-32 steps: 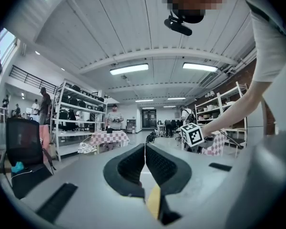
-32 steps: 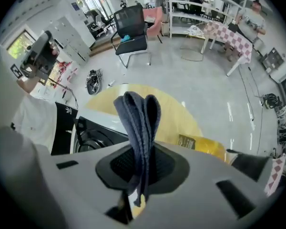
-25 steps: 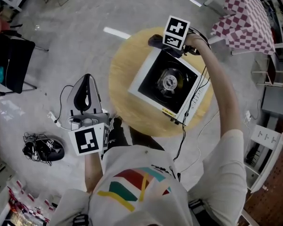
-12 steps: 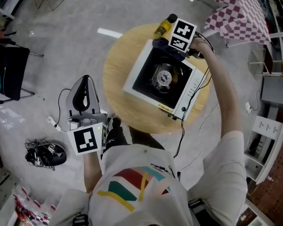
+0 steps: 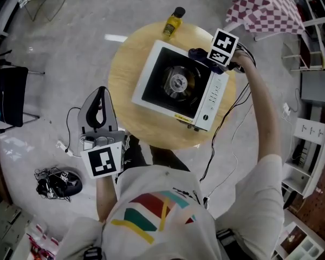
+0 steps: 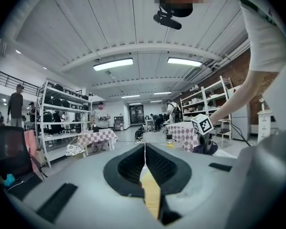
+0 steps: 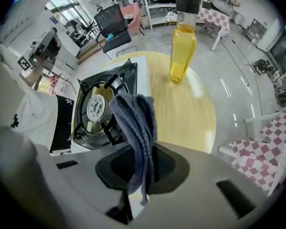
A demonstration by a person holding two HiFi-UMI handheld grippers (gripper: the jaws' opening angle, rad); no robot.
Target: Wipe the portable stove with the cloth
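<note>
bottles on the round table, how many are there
1. A yellow bottle with a black cap stands at the far edge of the round table, just beyond the far corner of the portable stove. The right gripper covers a little of the table, so another could be hidden.

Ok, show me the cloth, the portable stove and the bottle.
cloth [image 7: 132, 123]: right gripper view, on the folded blue bundle above the jaws.
portable stove [image 5: 177, 82]: head view, on its round central burner.
bottle [image 5: 171, 25]: head view, on its yellow body.
</note>
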